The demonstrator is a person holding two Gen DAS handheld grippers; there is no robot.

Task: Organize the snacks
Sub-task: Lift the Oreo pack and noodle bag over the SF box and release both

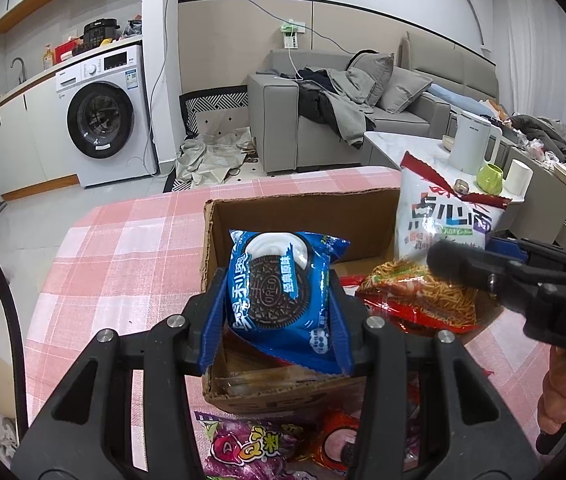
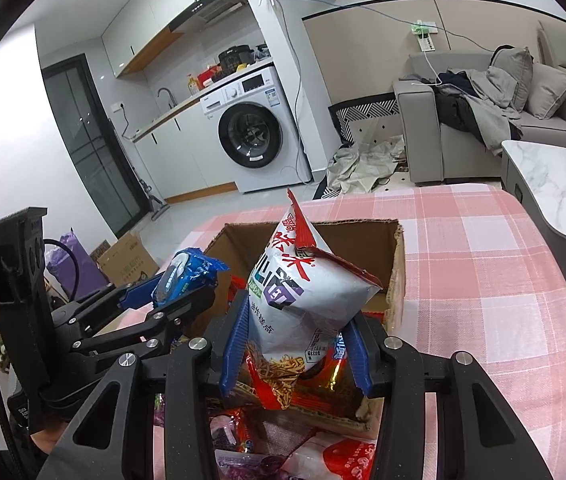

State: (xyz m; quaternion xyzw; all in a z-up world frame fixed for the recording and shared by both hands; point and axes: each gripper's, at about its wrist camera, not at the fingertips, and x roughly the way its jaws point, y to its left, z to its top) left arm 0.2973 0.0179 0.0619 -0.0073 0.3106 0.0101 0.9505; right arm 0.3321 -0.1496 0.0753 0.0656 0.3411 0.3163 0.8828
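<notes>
Left wrist view: left gripper (image 1: 279,312) closed partway, blue fingers (image 1: 214,322) pinching a blue cookie pack (image 1: 279,300) by both sides, held up over the open cardboard box (image 1: 303,216) on the pink checked tablecloth (image 1: 131,248). "OREO" readable on the printed cookie, Chinese text beside it. Off to the right, white noodle snack bag (image 1: 443,216) with big Chinese characters, carried by the right gripper (image 1: 459,262); "DAS" showing on its black body. An orange-red noodle packet (image 1: 423,296) lying in the box. Purple candy bag (image 1: 251,448) in front of the box.

Right wrist view: right gripper (image 2: 295,344) about half closed, squeezing the white bag (image 2: 303,296) near its lower end, bag standing upright above the box (image 2: 397,272). Left gripper (image 2: 187,284) alongside with the blue pack (image 2: 187,276) clamped.
</notes>
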